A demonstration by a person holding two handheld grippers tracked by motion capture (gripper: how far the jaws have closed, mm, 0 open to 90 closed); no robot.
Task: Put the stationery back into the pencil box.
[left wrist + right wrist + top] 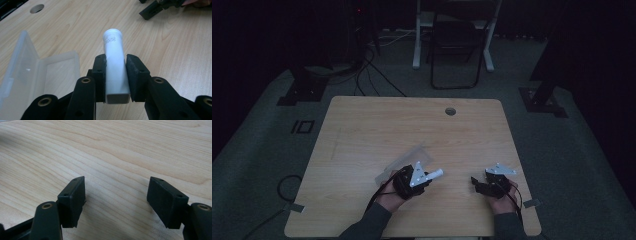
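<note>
High view: a person's hands come in at the near edge of a wooden table (362, 130) in a dim room. The left gripper (428, 178) holds a white tube (435, 174) that points right, toward the right gripper (475, 183), which rests on the table well apart from it. A clear case (409, 156) lies open just behind the left hand (391, 196). A round hole (450, 111) sits near the far edge.

Left gripper view: the jaws pinch the tube (115, 65) from both sides, its square end toward the camera and its round rim away, above the tabletop. The case (37, 72) lies to the left with its lid raised. The right gripper (160, 7) shows at the top right.

Right gripper view: the jaws stand spread wide, with bare table (120, 152) between them.
</note>
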